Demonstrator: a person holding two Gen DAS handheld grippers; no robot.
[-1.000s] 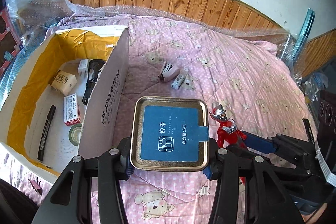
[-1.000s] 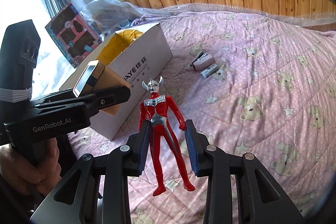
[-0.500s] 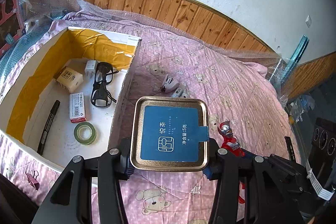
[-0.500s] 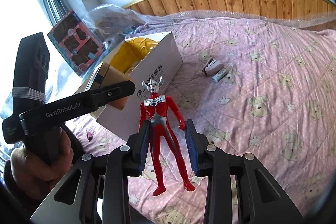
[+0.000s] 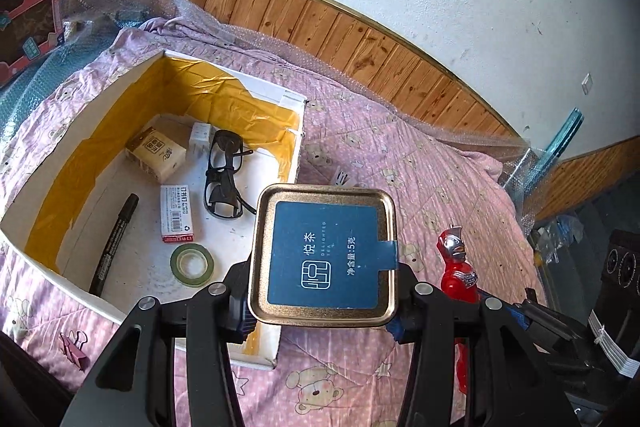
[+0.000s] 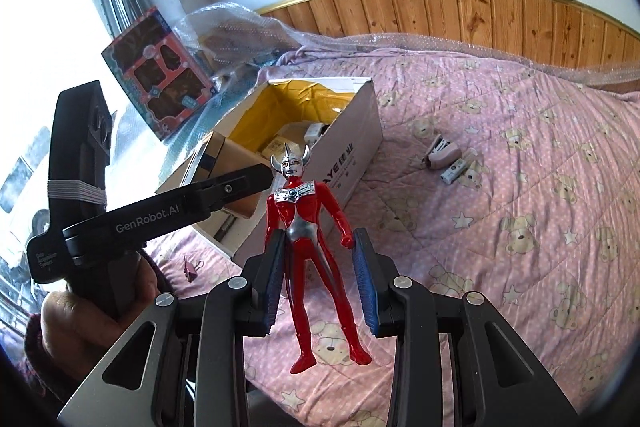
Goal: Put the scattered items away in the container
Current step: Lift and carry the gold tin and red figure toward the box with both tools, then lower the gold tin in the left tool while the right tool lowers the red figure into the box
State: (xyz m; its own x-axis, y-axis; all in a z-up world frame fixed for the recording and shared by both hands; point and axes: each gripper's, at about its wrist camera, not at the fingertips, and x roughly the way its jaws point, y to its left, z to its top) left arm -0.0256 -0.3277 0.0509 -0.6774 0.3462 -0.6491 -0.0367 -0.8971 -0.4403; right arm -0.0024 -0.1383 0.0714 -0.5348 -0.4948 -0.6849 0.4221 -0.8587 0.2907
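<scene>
We find the tea tin (image 5: 323,254) gripped at its two sides by the jaws of the left gripper (image 5: 322,297), its blue label facing the camera with the print running sideways; against the frame of a second ago it now hangs over the near right corner of the cardboard box (image 5: 294,163), where earlier it sat over the bedspread beside the box wall. We note more of the box floor on view than before: a marker pen (image 5: 114,237) lying lengthways along the left wall, a staple carton (image 5: 177,213), a green tape roll (image 5: 192,263), black glasses (image 5: 224,175) and a small tan packet (image 5: 156,149), with bare floor between the tape and the near wall. The right gripper (image 6: 320,281) holds the red figure (image 6: 310,235) at the hips, jaws narrowed on it, the figure upright with head away from the camera and feet nearest, its long axis running along the jaws. It is aloft over the pink bedspread (image 6: 520,187), near the box's long printed side and closer to it than a second ago. A stapler (image 6: 440,151) and a small white item (image 6: 456,171) lie together on the open bedspread well apart from the box; a pink binder clip (image 5: 74,345) lies just outside the near wall.
</scene>
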